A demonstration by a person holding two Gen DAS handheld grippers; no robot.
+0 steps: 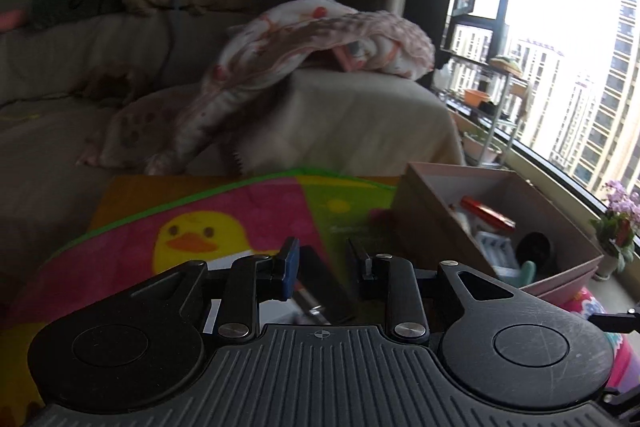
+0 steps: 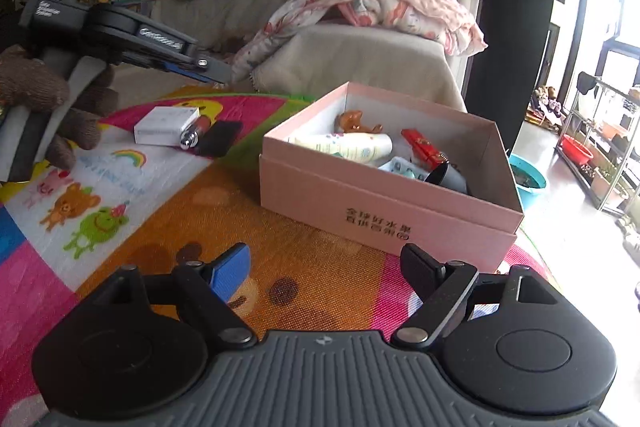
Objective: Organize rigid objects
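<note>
The left gripper, jaws narrowed but gripping nothing, hovers over a black case, lipstick and white carton awaiting collection on the cartoon play mat, while the right gripper waits wide open, empty, near the half-filled pink box.

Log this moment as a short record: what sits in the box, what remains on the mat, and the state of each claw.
container: pink box, open, on the colourful mat
in box: white bottle, red packet, brown figurine, black round item
on mat, outside box: white carton, silver-capped tube, black flat item, side by side
left claw: partly open above the black flat item and tube, not gripping
right claw: open, empty, in front of the box
</note>
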